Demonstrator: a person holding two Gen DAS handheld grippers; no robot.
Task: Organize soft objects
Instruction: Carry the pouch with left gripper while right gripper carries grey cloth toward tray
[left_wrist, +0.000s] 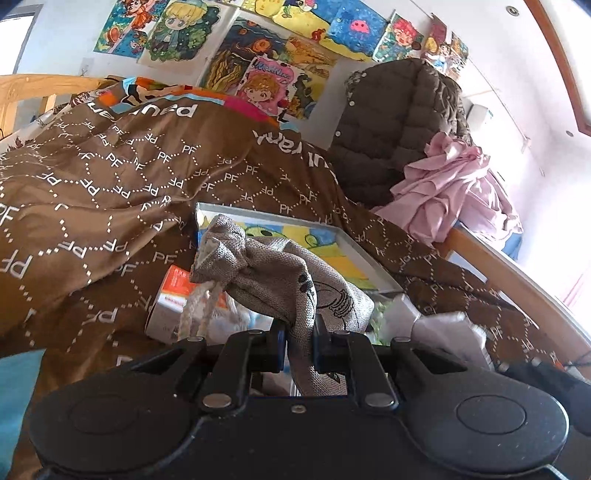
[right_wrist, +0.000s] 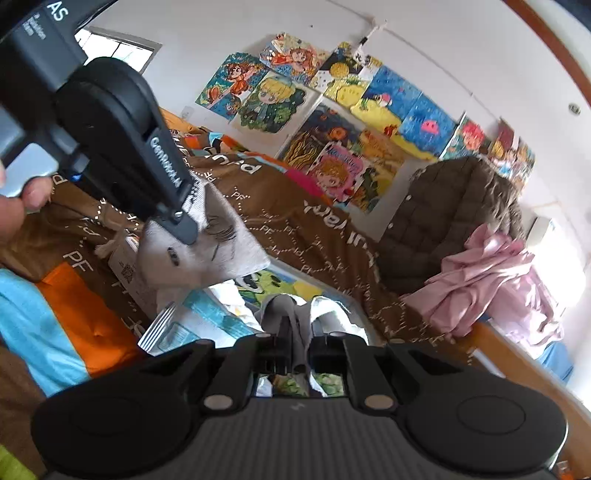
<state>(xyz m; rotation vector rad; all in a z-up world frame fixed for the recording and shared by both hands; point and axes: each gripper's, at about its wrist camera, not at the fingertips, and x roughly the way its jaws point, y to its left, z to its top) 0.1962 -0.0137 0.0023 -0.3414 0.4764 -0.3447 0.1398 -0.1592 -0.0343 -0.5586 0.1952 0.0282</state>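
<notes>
A bed is covered by a brown quilt printed with white dotted diamonds and "PF" letters, with bands of orange and blue at its edge. A pale wooden bed rail borders the right side. Behind it stands a white wall carrying a cluster of bright cartoon drawings. A dark brown quilted jacket is propped at the far end of the bed, and a crumpled pink garment lies just beside it, over the rail.

On the quilt rests a shallow white-rimmed tray with a colourful picture on its floor. Beside it lie an orange-and-white carton and blue-and-white packets; these crowd the space under both tools.

The left gripper is closed tight on a grey woven drawstring pouch, whose gathered neck and white cord hang above the carton. In the right wrist view the same pouch hangs above the carton and the near edge of the tray, with the left tool's black arm across it and fingertips of a hand at the left edge.

The right gripper is likewise clamped nearly closed on a strip of grey cloth, over the tray.
</notes>
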